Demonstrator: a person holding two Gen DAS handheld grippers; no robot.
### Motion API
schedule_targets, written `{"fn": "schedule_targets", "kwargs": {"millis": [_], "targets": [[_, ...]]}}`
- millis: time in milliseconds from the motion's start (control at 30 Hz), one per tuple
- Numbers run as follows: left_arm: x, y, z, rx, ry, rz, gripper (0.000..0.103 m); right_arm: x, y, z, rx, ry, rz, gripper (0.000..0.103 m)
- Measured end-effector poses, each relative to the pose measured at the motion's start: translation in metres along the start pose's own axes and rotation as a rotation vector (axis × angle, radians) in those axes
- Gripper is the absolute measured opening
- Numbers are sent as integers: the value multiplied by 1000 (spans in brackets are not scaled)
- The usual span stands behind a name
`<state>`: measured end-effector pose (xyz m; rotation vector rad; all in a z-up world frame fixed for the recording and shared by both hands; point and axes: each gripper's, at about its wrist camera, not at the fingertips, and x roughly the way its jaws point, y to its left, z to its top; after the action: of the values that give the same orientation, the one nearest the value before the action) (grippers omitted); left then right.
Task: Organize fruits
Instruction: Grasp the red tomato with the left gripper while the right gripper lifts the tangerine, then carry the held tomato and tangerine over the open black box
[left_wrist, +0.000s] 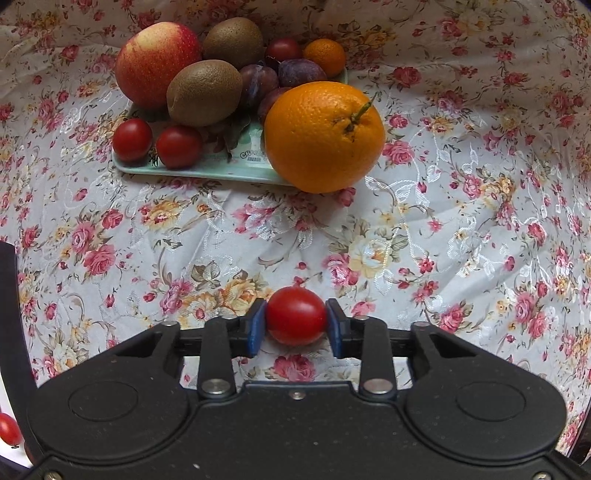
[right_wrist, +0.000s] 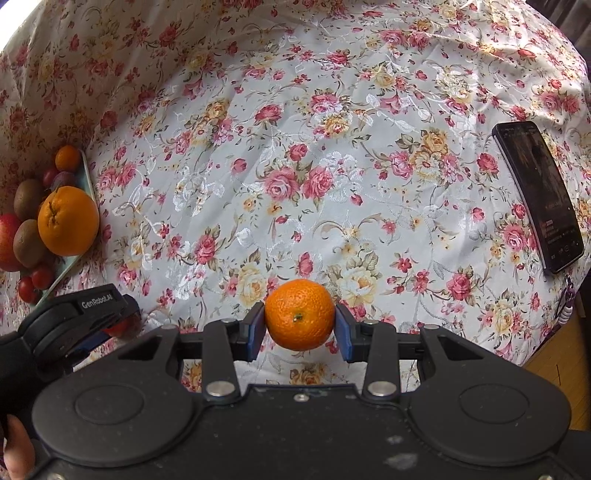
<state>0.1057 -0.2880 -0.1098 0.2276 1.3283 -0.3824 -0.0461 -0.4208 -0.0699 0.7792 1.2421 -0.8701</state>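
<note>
On my left gripper (left_wrist: 296, 320) the blue pads pinch one cherry tomato (left_wrist: 295, 316), held above the floral tablecloth (left_wrist: 443, 221). Ahead, the pale green tray (left_wrist: 207, 170) carries two cherry tomatoes, one apple (left_wrist: 157, 62), two kiwis (long axes tilted), some plums, a mandarin and a big orange (left_wrist: 324, 136), stem pointing upper right. My right gripper (right_wrist: 300, 320) clamps one mandarin (right_wrist: 299, 319), stem scar facing me; a phone (right_wrist: 537, 195) lies far right.

The big orange (left_wrist: 324, 136) hides the tray's (left_wrist: 207, 170) near corner, and a tomato (left_wrist: 8, 428) is cut off at the frame's left edge.
</note>
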Motion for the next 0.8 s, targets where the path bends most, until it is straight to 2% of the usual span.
{"fn": "schedule_targets", "kwargs": {"millis": [133,333,533,700,800], "targets": [[-3,9,-1,-47,9,-55,41,-3,1,1,6,-4,5,40],[-25,25,-6,-60,-34,-49,41,-10,8,-1,6,-14,14,40],[-55,53,-14,-85,-94,-1,41,-27,30,-12,-23,-36,65,40],[-85,94,-26,-155,-139,24,41,-41,63,-31,-93,-59,106,40],[-107,122,-36,-193,-184,68,41,-49,85,-46,-143,-70,137,40]]}}
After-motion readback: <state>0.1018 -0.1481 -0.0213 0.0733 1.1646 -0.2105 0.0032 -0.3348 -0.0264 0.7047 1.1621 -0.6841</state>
